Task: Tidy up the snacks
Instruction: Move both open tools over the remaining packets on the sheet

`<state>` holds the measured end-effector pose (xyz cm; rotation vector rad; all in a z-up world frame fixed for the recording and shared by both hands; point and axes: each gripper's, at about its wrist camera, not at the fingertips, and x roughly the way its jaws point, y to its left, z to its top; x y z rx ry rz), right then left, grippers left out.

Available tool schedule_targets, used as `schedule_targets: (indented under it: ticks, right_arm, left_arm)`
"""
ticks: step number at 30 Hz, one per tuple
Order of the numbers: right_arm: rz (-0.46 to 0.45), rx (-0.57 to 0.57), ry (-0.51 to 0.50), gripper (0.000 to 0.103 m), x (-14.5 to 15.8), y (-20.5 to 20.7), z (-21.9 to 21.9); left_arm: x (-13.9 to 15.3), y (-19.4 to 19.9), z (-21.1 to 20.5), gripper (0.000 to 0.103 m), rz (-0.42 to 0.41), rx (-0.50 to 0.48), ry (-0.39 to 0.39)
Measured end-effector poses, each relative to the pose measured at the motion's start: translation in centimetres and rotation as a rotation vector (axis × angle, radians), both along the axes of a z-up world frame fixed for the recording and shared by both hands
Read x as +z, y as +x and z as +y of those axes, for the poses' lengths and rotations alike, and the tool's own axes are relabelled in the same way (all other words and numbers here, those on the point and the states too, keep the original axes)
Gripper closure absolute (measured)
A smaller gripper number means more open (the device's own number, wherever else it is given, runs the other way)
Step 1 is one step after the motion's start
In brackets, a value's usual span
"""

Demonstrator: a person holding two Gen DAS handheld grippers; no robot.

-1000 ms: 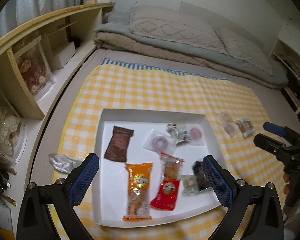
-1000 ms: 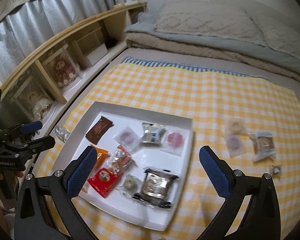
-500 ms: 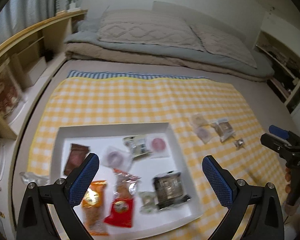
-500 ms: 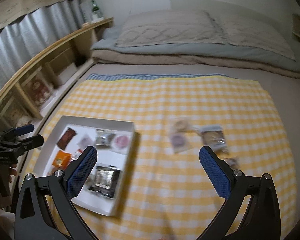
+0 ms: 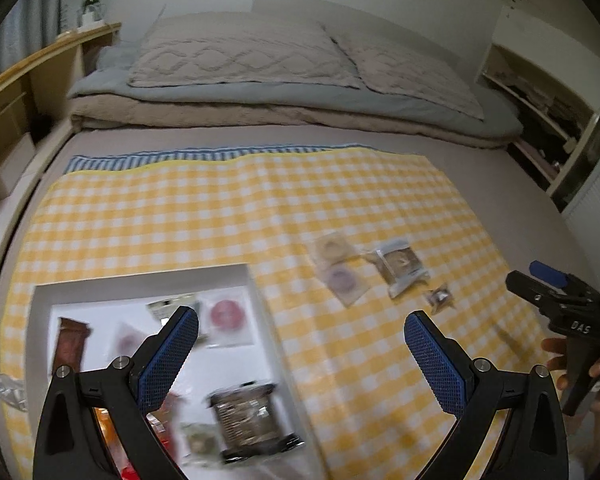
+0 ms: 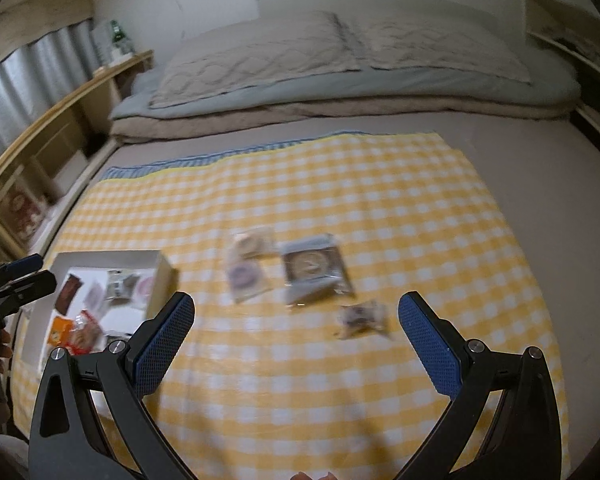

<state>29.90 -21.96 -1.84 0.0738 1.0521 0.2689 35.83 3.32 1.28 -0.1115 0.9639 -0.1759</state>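
Note:
A white tray [image 5: 148, 284] holds several wrapped snacks on a yellow checked cloth [image 5: 220, 216]; it also shows at the left of the right wrist view [image 6: 160, 276]. Loose snacks lie on the cloth right of it: two round clear-wrapped sweets [image 6: 244, 272], a grey cookie packet [image 6: 312, 268] and a small wrapped candy [image 6: 360, 316]. My right gripper [image 6: 296, 344] is open and empty, just short of these, candy between its fingers. My left gripper [image 5: 302, 356] is open and empty over the tray's right edge.
Folded bedding and pillows [image 5: 260, 80] lie at the far end of the bed. A wooden shelf unit [image 6: 40, 148] runs along the left side. A crumpled clear wrapper [image 5: 4, 388] lies left of the tray.
Both grippers have swung to the right, away from the tray toward the loose snacks. Both stay open and empty.

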Motion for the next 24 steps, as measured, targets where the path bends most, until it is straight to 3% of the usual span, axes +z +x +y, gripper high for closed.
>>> schedule_targets:
  ticks: [5,8,10,14,18,24]
  right_arm:
    - [0.051,-0.054,-0.006,0.000,-2.2,1.4,-2.5]
    - [0.142,-0.104,0.049,0.000,-3.9,2.2,-4.1]
    - [0.232,-0.152,0.143,0.002,-5.6,2.6,-5.4]
    - [0.361,-0.211,0.272,0.022,-8.5,3.0,-6.2]
    - [0.448,-0.222,0.286,0.044,-11.4,3.5,-5.5]
    - [0.517,-0.253,0.268,0.050,-14.9,4.7,-4.6]
  left_arm:
    - [-2.2,2.9,-2.8,0.000,0.025,-0.021,-0.020]
    - [-3.8,4.8,-4.1,0.000,0.055,-0.031,-0.066]
    - [-4.9,5.9,-4.6,0.000,0.080,-0.031,-0.112]
    - [-7.2,8.1,-5.3,0.000,0.134,-0.026,-0.178]
    - [-9.4,10.3,-5.8,0.000,0.168,-0.025,-0.206]
    - [-11.6,12.0,-6.2,0.000,0.186,-0.007,-0.212]
